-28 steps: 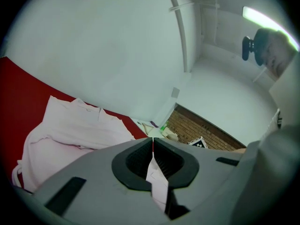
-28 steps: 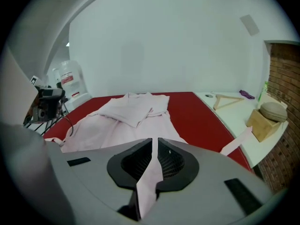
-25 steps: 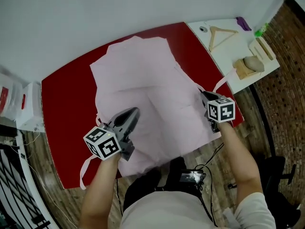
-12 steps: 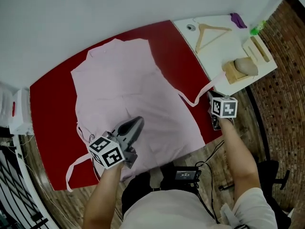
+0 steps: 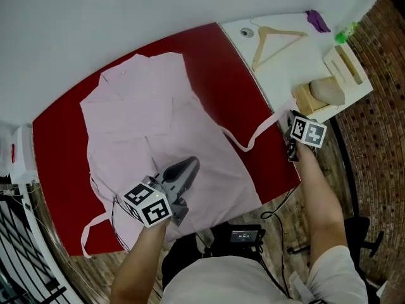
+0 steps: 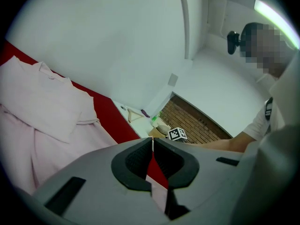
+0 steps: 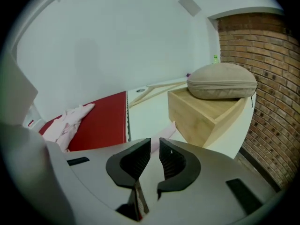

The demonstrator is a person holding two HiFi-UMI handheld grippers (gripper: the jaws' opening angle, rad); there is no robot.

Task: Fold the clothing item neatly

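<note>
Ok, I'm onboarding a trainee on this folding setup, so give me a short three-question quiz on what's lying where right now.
1. Fill in the colour: the pink garment lies on the ___ table.
2. True or false: the wooden hanger lies on the white side table.
3. The beige pouch rests: A) on the garment; B) on the hanger; C) on the wooden box.

Key: 1 red; 2 true; 3 C.
</note>
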